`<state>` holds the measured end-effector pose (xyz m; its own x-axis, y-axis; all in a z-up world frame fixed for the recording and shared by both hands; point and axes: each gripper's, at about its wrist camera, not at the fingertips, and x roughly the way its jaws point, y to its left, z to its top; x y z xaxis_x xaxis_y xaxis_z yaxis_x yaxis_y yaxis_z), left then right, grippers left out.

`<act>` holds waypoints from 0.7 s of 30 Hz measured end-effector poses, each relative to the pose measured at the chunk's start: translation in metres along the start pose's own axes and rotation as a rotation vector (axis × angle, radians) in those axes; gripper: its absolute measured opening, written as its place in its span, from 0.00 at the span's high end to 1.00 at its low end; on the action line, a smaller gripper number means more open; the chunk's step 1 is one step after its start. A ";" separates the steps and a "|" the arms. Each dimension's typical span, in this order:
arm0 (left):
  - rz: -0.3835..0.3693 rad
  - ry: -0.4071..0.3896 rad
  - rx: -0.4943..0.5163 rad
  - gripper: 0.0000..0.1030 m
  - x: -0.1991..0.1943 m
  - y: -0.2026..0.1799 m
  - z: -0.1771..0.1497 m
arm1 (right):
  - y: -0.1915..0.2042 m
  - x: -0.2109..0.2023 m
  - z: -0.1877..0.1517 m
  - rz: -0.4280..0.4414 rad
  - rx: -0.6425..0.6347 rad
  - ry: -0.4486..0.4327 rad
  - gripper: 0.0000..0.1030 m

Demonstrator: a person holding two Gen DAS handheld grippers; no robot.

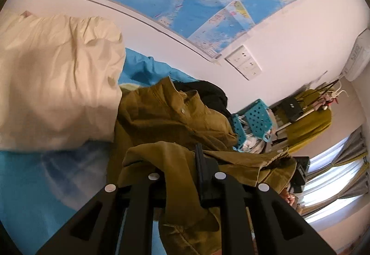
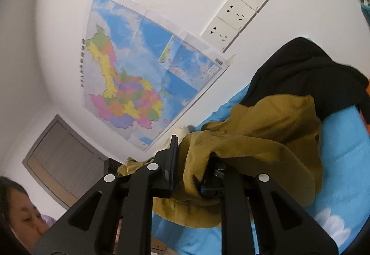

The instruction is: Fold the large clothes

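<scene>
An olive-brown corduroy jacket (image 1: pixel 166 120) with a pale button lies bunched on a blue bed sheet (image 1: pixel 34 185). My left gripper (image 1: pixel 182 174) is shut on a fold of it, and cloth hangs down between the black fingers (image 1: pixel 203 176). In the right wrist view the same jacket (image 2: pixel 266 139) is draped over my right gripper (image 2: pixel 192 162), which is shut on another part of it. One right finger (image 2: pixel 171 162) shows; the other is buried under the cloth. The jacket is lifted and stretched between both grippers.
A cream duvet (image 1: pixel 57 83) is heaped at the left on the bed. A black garment (image 2: pixel 307 74) lies behind the jacket. Turquoise perforated baskets (image 1: pixel 256 116) stand beyond it. A map (image 2: pixel 138 83) and wall sockets (image 2: pixel 235 14) are on the white wall. A person is at lower left in the right wrist view.
</scene>
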<state>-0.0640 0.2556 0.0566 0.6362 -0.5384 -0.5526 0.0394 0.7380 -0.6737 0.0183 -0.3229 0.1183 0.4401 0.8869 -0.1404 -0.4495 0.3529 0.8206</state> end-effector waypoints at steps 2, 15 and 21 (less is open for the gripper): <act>0.026 0.005 0.001 0.88 0.010 0.003 0.011 | -0.005 0.010 0.010 -0.015 0.008 0.010 0.85; 0.156 0.026 -0.011 0.88 0.060 0.024 0.052 | -0.049 0.055 0.045 -0.130 0.103 0.048 0.85; 0.215 0.043 -0.014 0.88 0.078 0.032 0.062 | -0.068 0.075 0.055 -0.176 0.137 0.073 0.85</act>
<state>0.0346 0.2620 0.0225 0.5951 -0.3867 -0.7045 -0.1046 0.8319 -0.5449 0.1247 -0.2964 0.0822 0.4426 0.8363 -0.3235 -0.2592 0.4647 0.8467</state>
